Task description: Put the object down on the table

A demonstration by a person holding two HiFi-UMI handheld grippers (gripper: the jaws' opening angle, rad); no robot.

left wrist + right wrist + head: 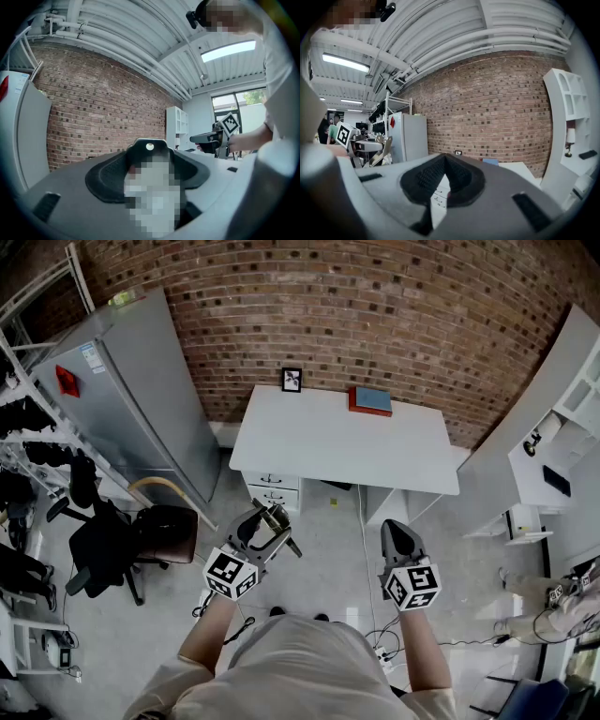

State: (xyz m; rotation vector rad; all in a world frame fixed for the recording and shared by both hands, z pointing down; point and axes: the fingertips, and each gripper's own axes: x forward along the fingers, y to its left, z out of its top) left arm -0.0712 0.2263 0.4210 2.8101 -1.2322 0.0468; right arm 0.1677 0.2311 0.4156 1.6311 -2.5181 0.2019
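Far left, against the brick wall, a grey refrigerator point(141, 395), and below it a black office chair point(127, 542) on the pale floor point(328, 549). Next along, grips a grey metal tool point(274, 523) in the left gripper point(258, 538), held out about level, up in the air above the floor and well short of the table. Along that gripper in its own view: fingers point(105, 180) spread wide, black pads pressed against either side of the tool's dark upper part, with a small bright rivet point(149, 146) on top. Lower part of the tool lost under a mosaic patch, so no telling its exact kind. Ahead, between the two grippers, a white table point(337, 442) with drawers, set against the wall. On its far edge a small framed picture point(292, 379), and further right a red and blue book point(370, 400). Tool not yet down on the table and nowhere touching it. To the right, holds out the right gripper point(396, 532) beside the left at much the same height, tipped slightly downward, with nothing in it. Fingers point(423, 180) there brought together at the tips, leaving only a narrow wedge of gap lower down, with the table's drawers showing through it. Far right, a white shelf unit point(534, 418) standing beside the table.
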